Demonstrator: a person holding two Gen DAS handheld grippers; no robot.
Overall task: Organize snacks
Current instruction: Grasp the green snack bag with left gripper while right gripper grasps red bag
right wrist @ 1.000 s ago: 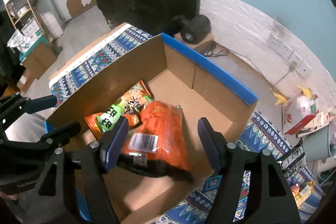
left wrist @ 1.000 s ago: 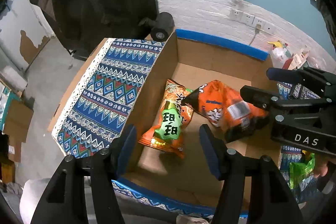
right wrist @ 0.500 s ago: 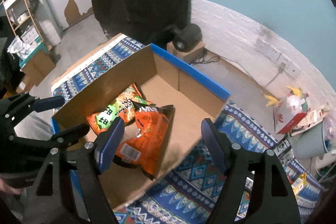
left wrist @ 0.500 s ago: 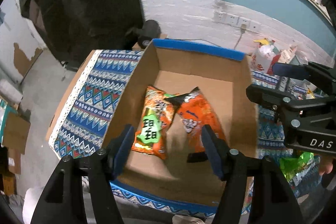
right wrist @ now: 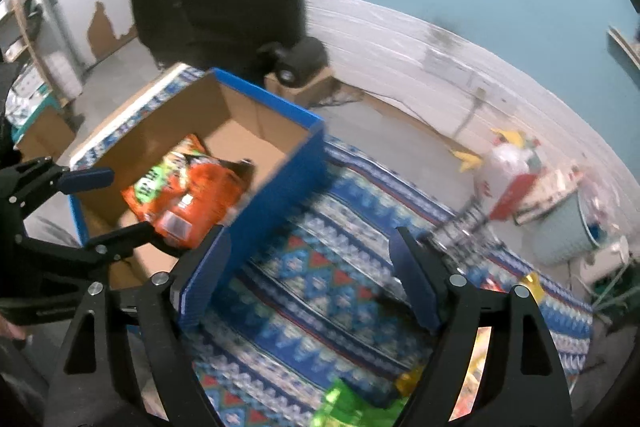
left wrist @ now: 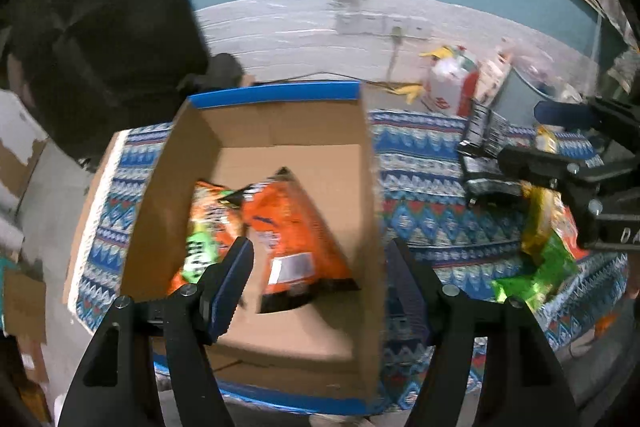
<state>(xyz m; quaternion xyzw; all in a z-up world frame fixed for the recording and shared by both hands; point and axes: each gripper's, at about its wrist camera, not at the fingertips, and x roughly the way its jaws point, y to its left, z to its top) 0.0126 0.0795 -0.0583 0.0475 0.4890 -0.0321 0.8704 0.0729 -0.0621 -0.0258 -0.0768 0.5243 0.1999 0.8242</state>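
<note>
We have two claws and both hold nothing. Our right claw has just been opening its jaws and they stand wide apart, with only the patterned cloth showing between them. Our left claw has been opening too, and its jaws are apart with no bag pinched. Two snack bags are already in the cardboard box: the orange bag lies flat just ahead of our left claw, and the orange and green bag lies beside it, partly under it. More snacks wait outside the box. The green bag lies right under our right claw, a little toward us, near the bottom of its view. From our left claw it sits off to the right, past the box wall. So we think our right claw is nearer and should reach down for it. We cannot tell which way the bag's long side runs, because most of it is hidden.
</note>
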